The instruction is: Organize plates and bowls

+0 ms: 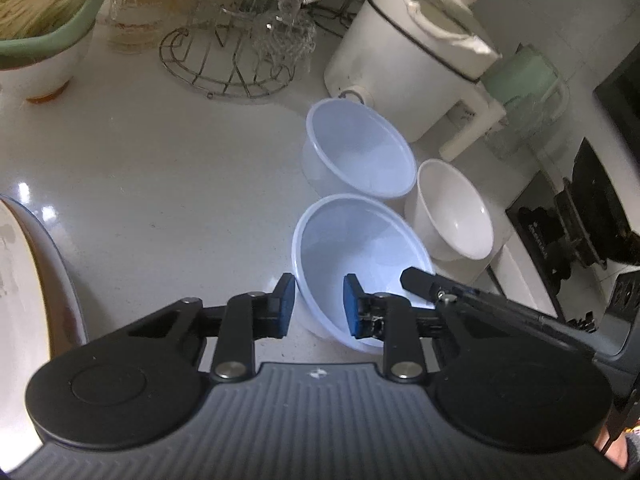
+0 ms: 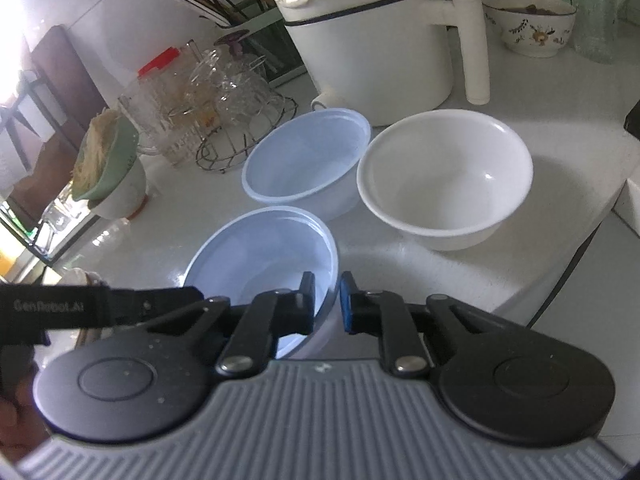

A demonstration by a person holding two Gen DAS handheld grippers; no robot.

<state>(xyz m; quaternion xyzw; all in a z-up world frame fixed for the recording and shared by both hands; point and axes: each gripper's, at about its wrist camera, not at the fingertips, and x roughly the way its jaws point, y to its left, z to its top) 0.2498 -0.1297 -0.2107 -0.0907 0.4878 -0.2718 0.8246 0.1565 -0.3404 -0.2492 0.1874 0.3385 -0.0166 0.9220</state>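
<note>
Two grippers at one pale blue bowl's rim

The left gripper (image 1: 318, 304) straddles the near blue bowl (image 1: 360, 240) with fingers parted around its rim, not clamped; the right gripper (image 2: 326, 300) pinches the same bowl's (image 2: 260, 256) wall. On the white counter (image 1: 160, 168), a second blue bowl (image 2: 304, 160) sits at 12 o'clock, a white bowl (image 2: 444, 176) at 2, just beside a white electric pot (image 2: 368, 40).

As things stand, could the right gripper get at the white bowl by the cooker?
Probably yes. The right gripper straddles the near blue bowl rim, so it would have to back off. Beyond that, the white bowl sits upright ahead and to the right, its near rim unobstructed on the counter.
</note>
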